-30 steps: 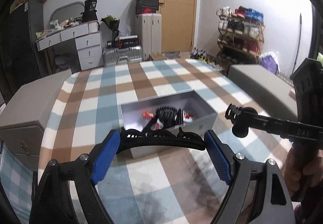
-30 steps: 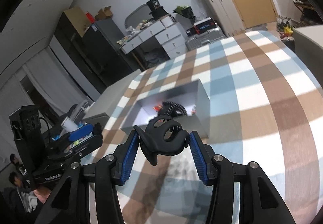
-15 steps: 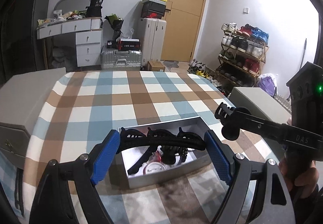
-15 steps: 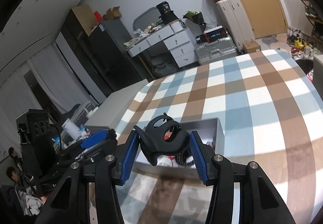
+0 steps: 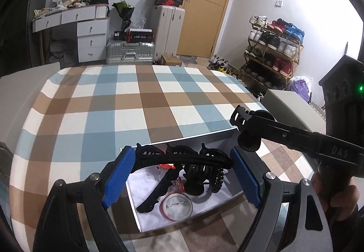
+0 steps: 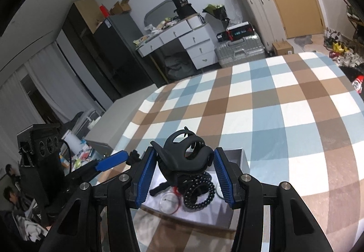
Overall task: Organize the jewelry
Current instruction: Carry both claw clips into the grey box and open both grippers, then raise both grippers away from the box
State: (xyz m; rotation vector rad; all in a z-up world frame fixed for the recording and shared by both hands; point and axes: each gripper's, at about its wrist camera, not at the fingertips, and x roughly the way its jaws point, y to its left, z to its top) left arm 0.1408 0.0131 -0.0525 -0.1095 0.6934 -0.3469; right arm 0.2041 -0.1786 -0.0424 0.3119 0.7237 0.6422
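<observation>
My left gripper [image 5: 182,167] is shut on a long black hair clip [image 5: 182,157] that spans its blue pads. It hangs over the open grey box [image 5: 188,136] on the checked tablecloth. Inside lie a black claw clip [image 5: 198,177], a coiled hair tie [image 5: 218,179], a round red-rimmed badge [image 5: 176,205] and another long black clip [image 5: 159,190]. My right gripper [image 6: 185,167] is shut on a black claw clip [image 6: 184,156] above the same box [image 6: 243,158], over the coiled tie [image 6: 200,195]. The right gripper [image 5: 248,129] reaches in over the box's far right corner.
The checked tablecloth [image 5: 141,102] stretches beyond the box. A grey cabinet [image 5: 291,106] stands to the right of the table and a grey surface [image 5: 22,83] to the left. A hand [image 5: 336,192] grips the right tool. Seated people [image 6: 11,195] are low at the left.
Both grippers have moved in over the box with their clips still held. The box now sits close under the fingers and its contents show from above.
</observation>
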